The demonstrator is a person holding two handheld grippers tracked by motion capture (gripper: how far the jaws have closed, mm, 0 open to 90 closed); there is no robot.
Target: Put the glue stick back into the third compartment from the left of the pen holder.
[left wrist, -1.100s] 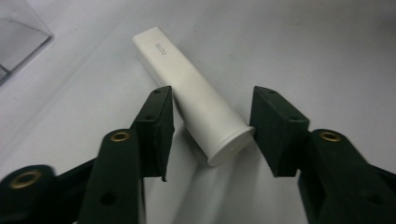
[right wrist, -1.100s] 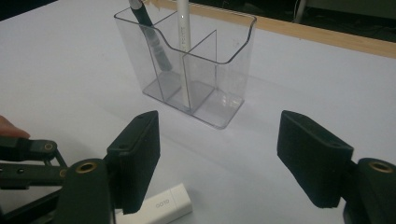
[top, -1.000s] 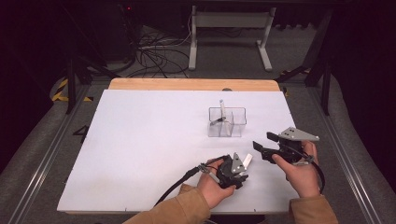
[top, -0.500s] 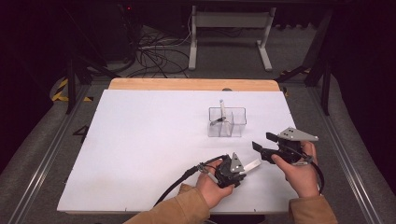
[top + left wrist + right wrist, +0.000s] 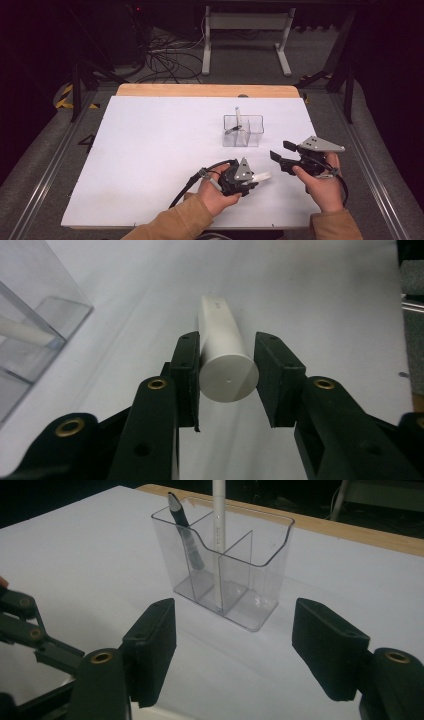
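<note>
White plastic, a tube (image 5: 222, 357) is pinched crosswise between the left gripper's (image 5: 248, 181) jaws near the desk's (image 5: 150, 150) front edge, long axis level, tip pointed toward the right edge. The right gripper (image 5: 235, 650) is held spread, just closing slightly, nothing between, facing the clear holder (image 5: 227, 560).

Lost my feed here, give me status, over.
Left gripper shut on white tube. Right gripper open, facing clear holder. Path looks clear.

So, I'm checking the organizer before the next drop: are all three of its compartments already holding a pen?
No: in the right gripper view the clear organizer holds a dark pen and a white pen, with one compartment bare.
</note>
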